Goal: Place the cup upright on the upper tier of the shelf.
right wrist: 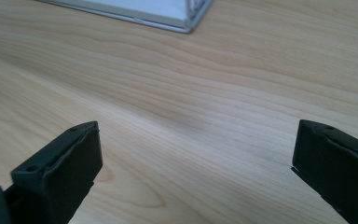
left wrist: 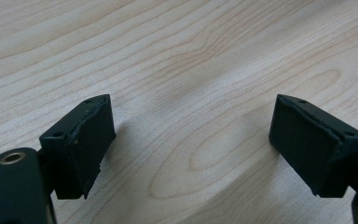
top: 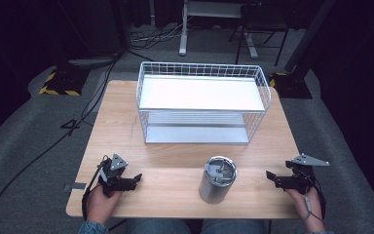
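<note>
Both my hands are low at the near edge of the wooden table [top: 126,122], nothing picked up yet. My left gripper [top: 135,179] sits at the lower left of the high view with its jaws spread wide; in the left gripper view I see only bare wood grain between the two black pads [left wrist: 81,142]. My right gripper [top: 271,176] is at the lower right, jaws just as wide apart, holding nothing. The steel tumbler [top: 217,179] stands upright at lower centre, between my grippers and clear of both, its lid on. Behind it, in the middle of the frame, the white wire shelf rack [top: 202,105] has nothing on its top tier. I judge this as the very start: the tumbler is untouched, so reaching, gripping and moving it are all left to do.
</note>
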Demonstrator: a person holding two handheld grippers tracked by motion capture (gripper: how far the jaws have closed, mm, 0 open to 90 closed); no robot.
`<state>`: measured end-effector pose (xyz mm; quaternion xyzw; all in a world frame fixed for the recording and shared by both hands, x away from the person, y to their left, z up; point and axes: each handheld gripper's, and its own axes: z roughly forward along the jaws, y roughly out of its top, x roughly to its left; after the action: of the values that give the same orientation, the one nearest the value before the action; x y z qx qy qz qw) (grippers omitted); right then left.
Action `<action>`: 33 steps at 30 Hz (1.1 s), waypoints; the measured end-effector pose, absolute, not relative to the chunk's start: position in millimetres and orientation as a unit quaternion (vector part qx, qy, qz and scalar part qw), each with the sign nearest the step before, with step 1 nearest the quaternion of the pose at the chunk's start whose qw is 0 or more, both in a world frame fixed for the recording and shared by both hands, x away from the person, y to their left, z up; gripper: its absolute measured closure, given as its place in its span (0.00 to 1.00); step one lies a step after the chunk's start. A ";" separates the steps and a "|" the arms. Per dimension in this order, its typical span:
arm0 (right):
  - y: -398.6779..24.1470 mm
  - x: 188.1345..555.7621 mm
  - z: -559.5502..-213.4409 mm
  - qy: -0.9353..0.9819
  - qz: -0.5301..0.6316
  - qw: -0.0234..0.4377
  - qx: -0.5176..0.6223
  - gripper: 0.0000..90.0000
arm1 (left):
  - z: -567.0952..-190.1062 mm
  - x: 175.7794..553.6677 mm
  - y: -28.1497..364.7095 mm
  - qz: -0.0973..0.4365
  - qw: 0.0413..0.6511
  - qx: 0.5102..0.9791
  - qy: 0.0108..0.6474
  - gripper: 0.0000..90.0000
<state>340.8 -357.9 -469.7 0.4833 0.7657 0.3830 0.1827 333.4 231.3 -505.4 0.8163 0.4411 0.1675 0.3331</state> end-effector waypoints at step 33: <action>-311.2 299.2 -400.0 0.787 0.460 0.145 0.385 0.01 | -505.2 334.2 231.0 0.167 0.333 0.816 0.442 0.16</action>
<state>299.2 -311.2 -400.0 0.3852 0.7870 0.4596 0.1451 334.2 231.0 -505.2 0.8163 0.4418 0.1671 0.3326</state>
